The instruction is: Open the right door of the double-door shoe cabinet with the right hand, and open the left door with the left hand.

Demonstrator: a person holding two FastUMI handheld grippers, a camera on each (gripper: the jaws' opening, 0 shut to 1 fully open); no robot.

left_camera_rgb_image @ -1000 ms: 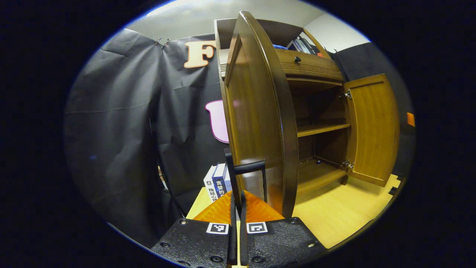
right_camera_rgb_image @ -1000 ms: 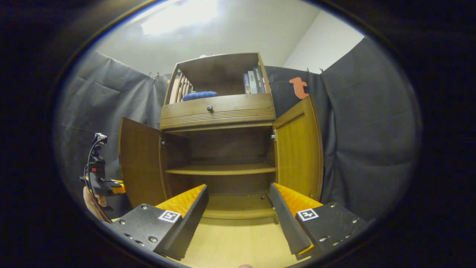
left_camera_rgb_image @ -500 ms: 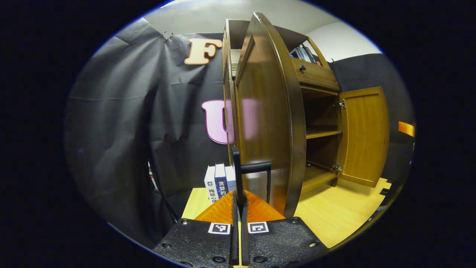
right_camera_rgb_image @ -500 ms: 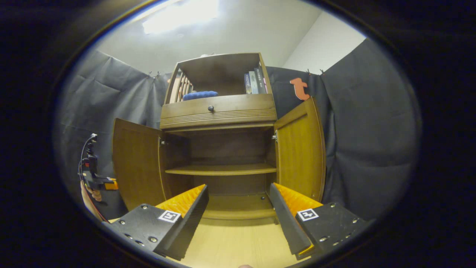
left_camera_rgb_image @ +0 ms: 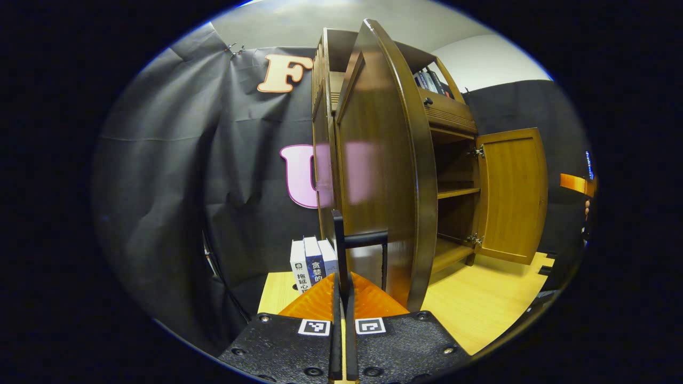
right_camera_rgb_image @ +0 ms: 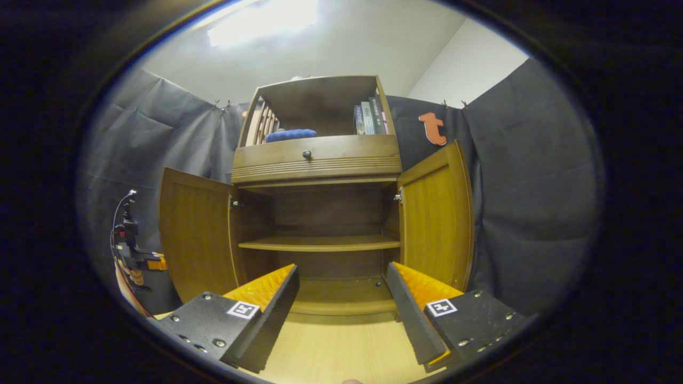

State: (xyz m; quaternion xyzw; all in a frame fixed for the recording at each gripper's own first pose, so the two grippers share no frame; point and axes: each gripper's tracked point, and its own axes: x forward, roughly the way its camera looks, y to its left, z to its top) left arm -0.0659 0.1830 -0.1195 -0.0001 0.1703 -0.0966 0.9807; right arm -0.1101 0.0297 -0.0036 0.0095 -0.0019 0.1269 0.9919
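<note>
Your left hand-held gripper point(left_camera_rgb_image: 341, 290) is clamped on the black handle point(left_camera_rgb_image: 363, 240) of the left door point(left_camera_rgb_image: 379, 176), lower centre, so it swings wide. Your right hand-held gripper point(right_camera_rgb_image: 341, 304) hangs parted because the right door point(right_camera_rgb_image: 437, 213), centre right, already stands open.

Gripper status
Left gripper point(left_camera_rgb_image: 341, 298): fingers closed together, pointing forward. Right gripper point(right_camera_rgb_image: 341, 298): fingers spread wide apart, holding nothing.
</note>
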